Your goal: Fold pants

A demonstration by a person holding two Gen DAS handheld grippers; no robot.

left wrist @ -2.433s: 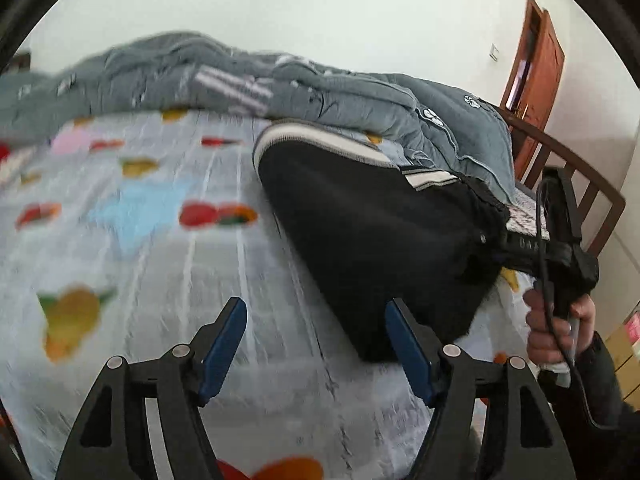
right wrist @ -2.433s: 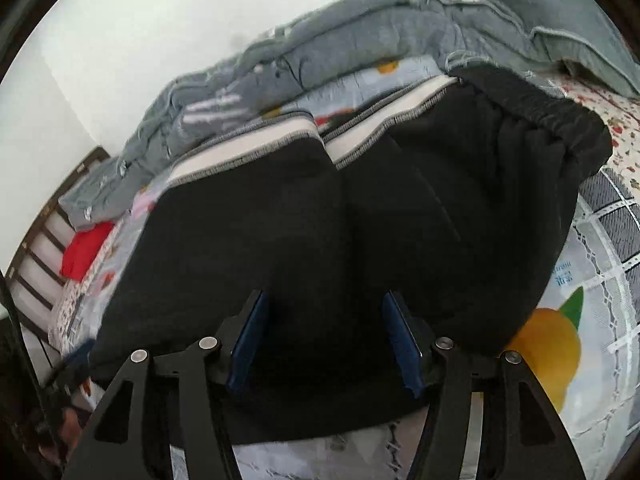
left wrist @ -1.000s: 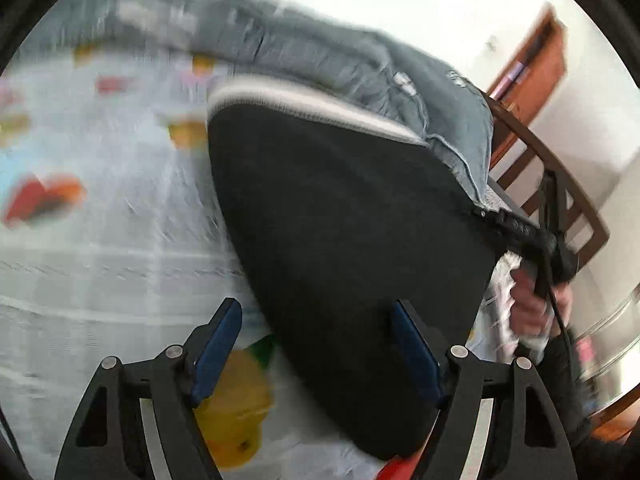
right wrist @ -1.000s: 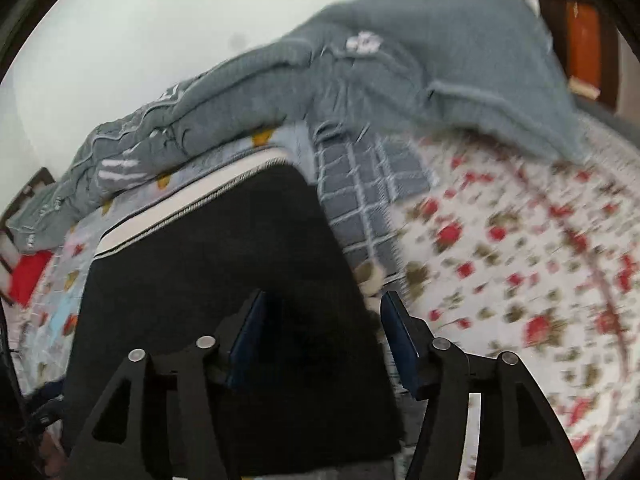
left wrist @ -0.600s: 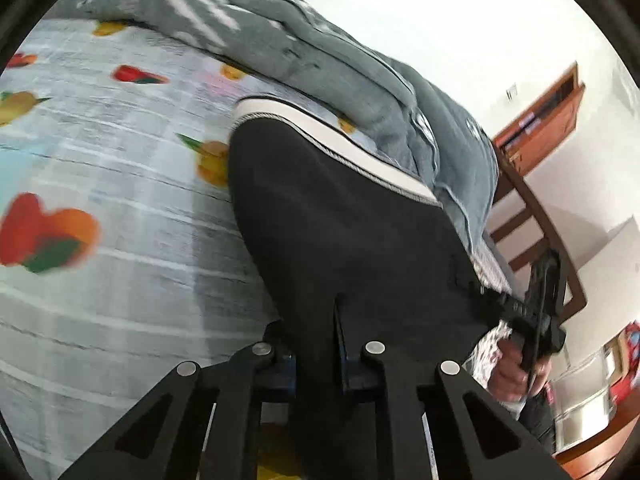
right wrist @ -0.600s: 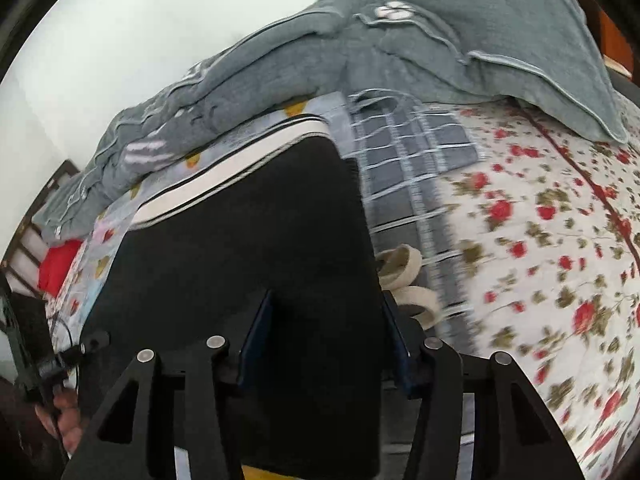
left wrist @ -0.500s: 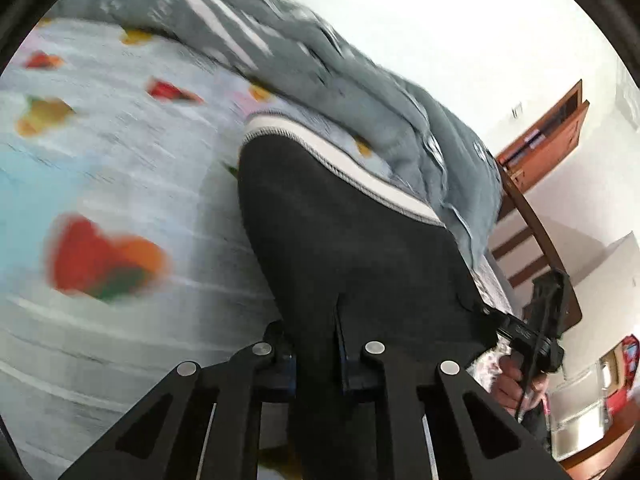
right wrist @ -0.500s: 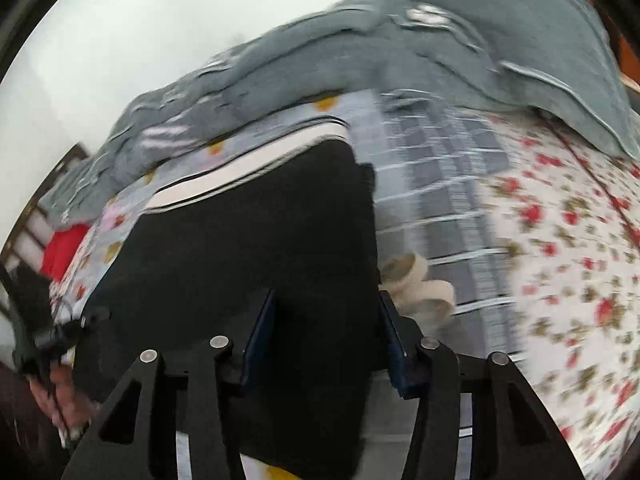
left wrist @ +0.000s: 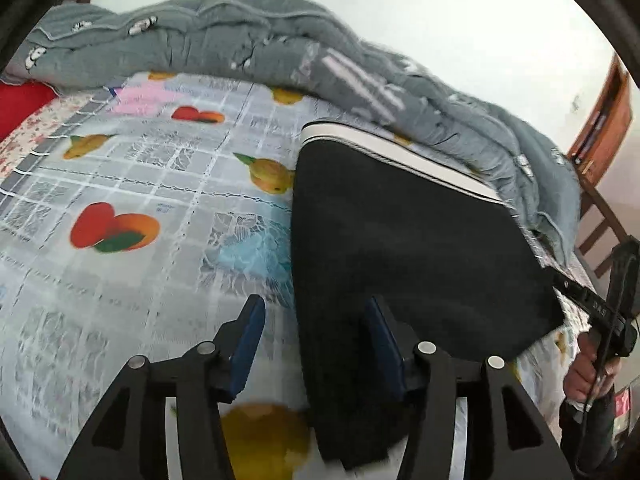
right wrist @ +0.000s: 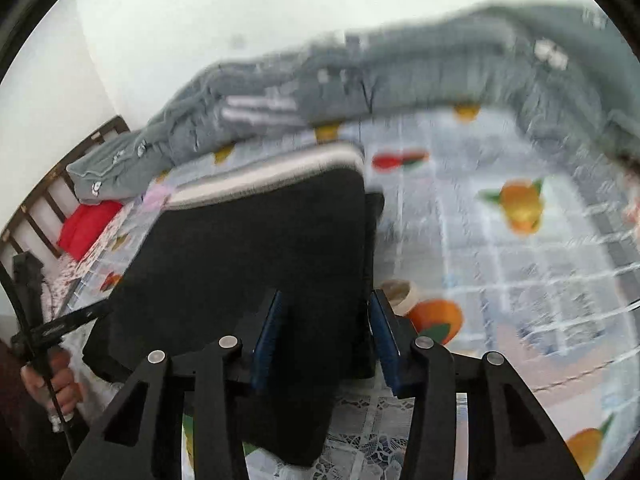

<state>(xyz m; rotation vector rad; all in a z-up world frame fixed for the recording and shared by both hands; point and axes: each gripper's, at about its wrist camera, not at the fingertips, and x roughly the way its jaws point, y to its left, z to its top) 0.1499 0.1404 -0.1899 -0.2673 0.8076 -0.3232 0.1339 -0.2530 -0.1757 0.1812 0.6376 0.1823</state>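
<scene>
**Mia:** Jaws first! Are they holding the pants [left wrist: 400, 248]?

**Ben:** No. The left gripper [left wrist: 316, 344] has its jaws wide apart. One blue pad [left wrist: 248, 340] is over the bed sheet [left wrist: 120, 184] and the other is over the near left edge of the pants. Nothing is pinched.

**Mia:** And the right gripper [right wrist: 326, 336]?

**Ben:** Its jaws are apart too, one on each side of the near right corner of the pants. I can't tell if the pads touch the cloth, but they are not squeezing it.

**Mia:** Where are the pants?

**Ben:** Flat on the sheet, folded into a tidy black block. The white stripe [left wrist: 392, 160] is at the far end of the pants. Just past that end is a bumpy grey quilt [left wrist: 280, 52].

**Mia:** What else is near the pants?

**Ben:** A roll of tape [right wrist: 400, 292] sits on the sheet just beside the right edge of the pants. Far off to the left of the pants there is something red [right wrist: 88, 224] by the wooden bed rail [right wrist: 48, 188].

**Mia:** So which step is this?

**Ben:** I think a fold is done and both grippers are letting go.

**Mia:** What next?

**Ben:** Maybe one more fold. Both jaws would have to close on the near edge and lift it toward the stripe, keeping the sides lined up. Or, if it is small enough, just pull back gently.
</scene>
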